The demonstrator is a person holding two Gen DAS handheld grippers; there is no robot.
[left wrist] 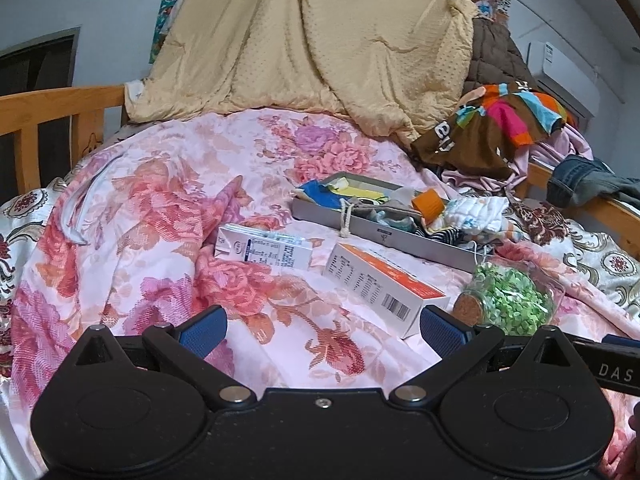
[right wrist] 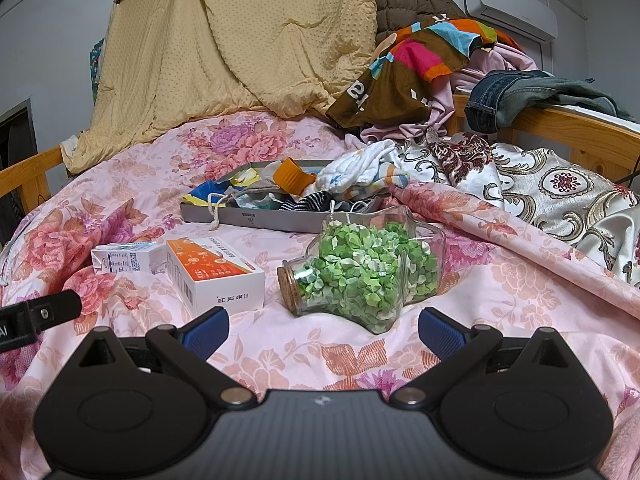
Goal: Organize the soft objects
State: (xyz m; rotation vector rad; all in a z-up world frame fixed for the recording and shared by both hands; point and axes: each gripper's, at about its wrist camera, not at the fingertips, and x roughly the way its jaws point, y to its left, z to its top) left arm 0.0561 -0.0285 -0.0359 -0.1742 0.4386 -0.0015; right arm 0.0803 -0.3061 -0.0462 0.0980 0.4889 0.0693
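A shallow grey tray (left wrist: 384, 236) (right wrist: 264, 220) lies on the floral bedspread, piled with small soft items: a white patterned cloth (left wrist: 476, 210) (right wrist: 356, 170), a blue piece (left wrist: 316, 194), striped fabric (right wrist: 310, 202), an orange band (left wrist: 430, 204) (right wrist: 294, 178) and a drawstring. My left gripper (left wrist: 323, 330) is open and empty, low over the bed in front of the tray. My right gripper (right wrist: 323, 330) is also open and empty, just short of the glass jar (right wrist: 364, 276) (left wrist: 508, 300) of green paper stars.
An orange-white box (left wrist: 384, 290) (right wrist: 216, 276) and a small white carton (left wrist: 264, 250) (right wrist: 128, 260) lie before the tray. A tan quilt (left wrist: 304, 40), multicoloured clothes (right wrist: 404, 64) and jeans (right wrist: 520, 96) pile up at the back and right. Wooden bed rails (left wrist: 52, 120) (right wrist: 560, 128) border the bed.
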